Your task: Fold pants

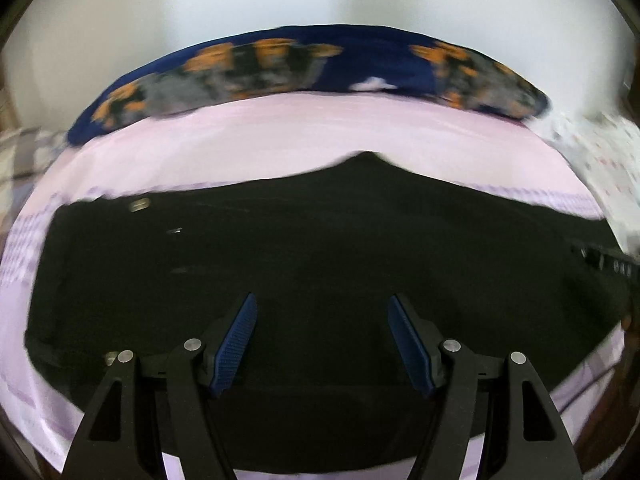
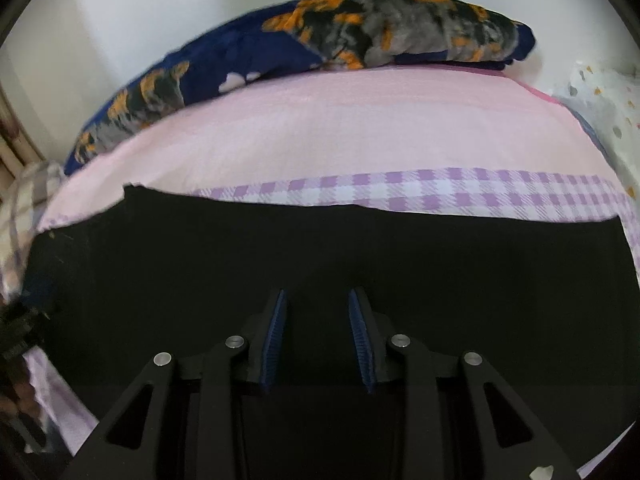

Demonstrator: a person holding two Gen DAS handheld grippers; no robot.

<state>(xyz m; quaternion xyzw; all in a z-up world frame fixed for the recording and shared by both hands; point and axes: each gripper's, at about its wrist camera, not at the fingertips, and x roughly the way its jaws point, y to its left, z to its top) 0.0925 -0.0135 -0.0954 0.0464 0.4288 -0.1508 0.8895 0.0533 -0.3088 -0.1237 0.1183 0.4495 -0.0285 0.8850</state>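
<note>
Black pants (image 1: 320,240) lie spread flat across a pink bed sheet (image 1: 280,132). A metal button (image 1: 140,204) shows near their left end, so the waist is on that side. My left gripper (image 1: 321,306) hovers over the near middle of the pants, its jaws wide open and empty. In the right wrist view the pants (image 2: 280,248) fill the lower half, with a straight far edge. My right gripper (image 2: 317,300) is above the fabric, its blue pads a narrow gap apart with nothing pinched between them.
A navy blanket with orange and grey print (image 2: 360,28) lies along the far side of the bed against a white wall. A lilac checked band (image 2: 440,188) runs just beyond the pants. A white spotted cloth (image 2: 600,96) sits at the right, a plaid cloth (image 1: 24,148) at the left.
</note>
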